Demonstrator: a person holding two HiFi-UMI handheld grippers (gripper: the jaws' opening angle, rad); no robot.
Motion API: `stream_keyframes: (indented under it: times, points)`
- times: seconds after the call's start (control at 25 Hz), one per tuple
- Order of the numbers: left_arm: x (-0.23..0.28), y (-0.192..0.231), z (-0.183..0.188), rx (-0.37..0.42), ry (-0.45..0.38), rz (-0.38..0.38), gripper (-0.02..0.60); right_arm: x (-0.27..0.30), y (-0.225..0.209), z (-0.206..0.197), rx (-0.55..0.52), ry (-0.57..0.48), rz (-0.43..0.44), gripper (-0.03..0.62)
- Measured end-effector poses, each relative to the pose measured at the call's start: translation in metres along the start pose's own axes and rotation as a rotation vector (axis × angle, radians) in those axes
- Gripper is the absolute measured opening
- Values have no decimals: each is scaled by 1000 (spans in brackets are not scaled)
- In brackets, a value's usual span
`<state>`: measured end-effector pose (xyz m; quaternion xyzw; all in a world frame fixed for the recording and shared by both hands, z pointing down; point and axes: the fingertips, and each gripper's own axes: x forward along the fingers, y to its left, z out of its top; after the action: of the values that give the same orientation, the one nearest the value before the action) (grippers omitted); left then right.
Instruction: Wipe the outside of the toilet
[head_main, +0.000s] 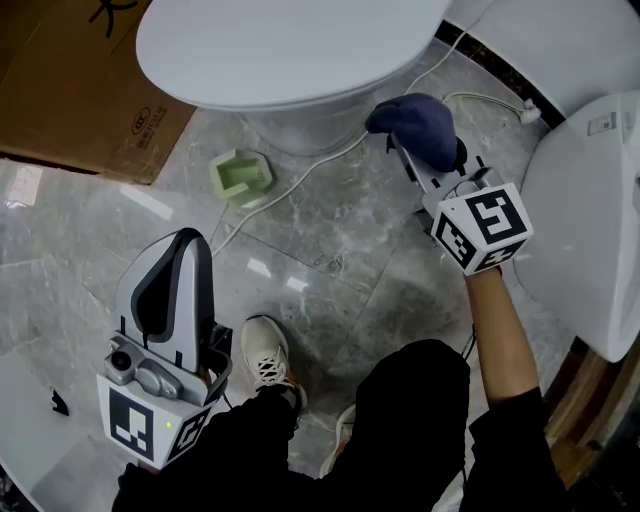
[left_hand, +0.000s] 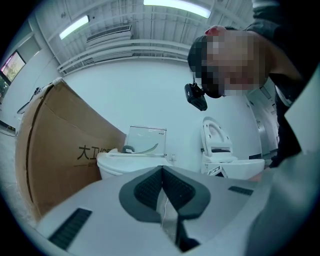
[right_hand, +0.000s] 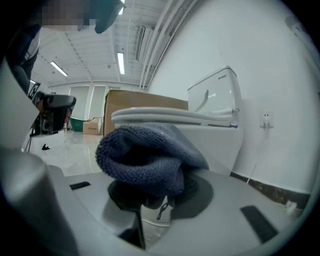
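A white toilet with its lid down fills the top of the head view; its bowl stands just ahead in the right gripper view. My right gripper is shut on a folded dark blue cloth, held beside the base of the bowl, a little off the floor. The cloth bulges over the jaws in the right gripper view. My left gripper hangs low at the left, away from the toilet, its jaws shut with nothing between them.
A second white toilet stands at the right edge. Brown cardboard lies at the upper left. A green soap-dish-like object and a white cable lie on the grey marble floor. The person's shoes are below.
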<state>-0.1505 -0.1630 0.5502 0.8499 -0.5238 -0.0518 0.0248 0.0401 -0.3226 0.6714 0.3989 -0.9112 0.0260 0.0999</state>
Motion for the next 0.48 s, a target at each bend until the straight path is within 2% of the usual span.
stream_keyframes:
  times: [0.2,0.48]
  points:
    - [5,-6,-3,-2,9,-16,11,2,-3,37,-17,-30,21,98]
    - [10,-5,-8,-21,12,-34,11,20,-2,38,-1,-23,14,98]
